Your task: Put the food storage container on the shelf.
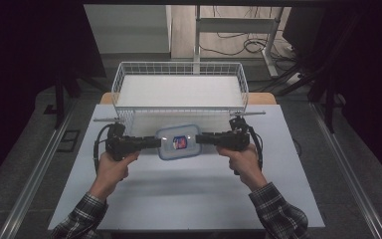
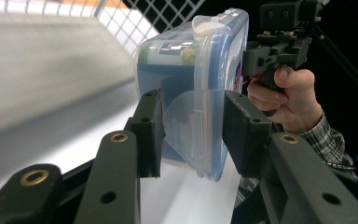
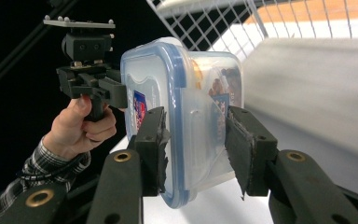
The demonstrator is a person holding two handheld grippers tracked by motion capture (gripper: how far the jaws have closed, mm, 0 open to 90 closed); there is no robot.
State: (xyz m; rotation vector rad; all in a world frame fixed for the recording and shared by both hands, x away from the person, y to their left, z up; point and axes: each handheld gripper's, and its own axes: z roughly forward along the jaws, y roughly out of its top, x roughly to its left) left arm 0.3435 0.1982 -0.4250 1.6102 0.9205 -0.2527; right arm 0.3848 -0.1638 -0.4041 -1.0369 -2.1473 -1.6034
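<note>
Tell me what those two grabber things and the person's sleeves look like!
The left gripper and right gripper are both black, each with two flat-padded jaws on hinged bars with brass-coloured rivets. The right gripper's pads look frayed at the edges. A black cable loops from each, and each has a pistol-style handle. The sleeves are dark plaid with light stripes.

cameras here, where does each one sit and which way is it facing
High view: above the person's side, looking forward and down at the table and wire basket; both forearms enter from below.
Left gripper view: rides the left gripper, looking along its jaws at the container; the right hand shows beyond.
Right gripper view: rides the right gripper, facing the opposite way; the left hand shows beyond.
Shared: the container, clamped at both ends.
</note>
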